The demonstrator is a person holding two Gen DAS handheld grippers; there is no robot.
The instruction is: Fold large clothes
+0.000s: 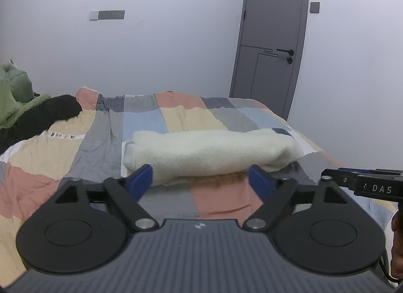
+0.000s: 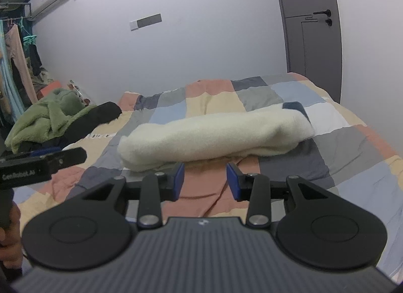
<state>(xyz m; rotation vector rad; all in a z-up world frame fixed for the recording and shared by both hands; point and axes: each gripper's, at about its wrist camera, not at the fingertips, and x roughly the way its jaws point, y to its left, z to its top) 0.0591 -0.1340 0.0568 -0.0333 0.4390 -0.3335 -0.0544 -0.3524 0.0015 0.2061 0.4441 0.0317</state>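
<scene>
Spread across the bed, a patchwork quilt of salmon, beige, grey and blue squares point(image 1: 75, 152) serves as the folding surface. Nearest, the left gripper point(image 1: 200, 179) stands wide with nothing between its blue pads, while the right gripper point(image 2: 205, 179) is narrower and equally empty; both hover just short of the cream fleece garment point(image 1: 209, 154), apparently released so the fold can settle. That garment lies as a long bundle across the quilt's middle. Farther off, a green plush heap point(image 2: 47, 119) and black cloth point(image 2: 100, 114) sit aside, beyond them a grey door point(image 1: 272, 36).
</scene>
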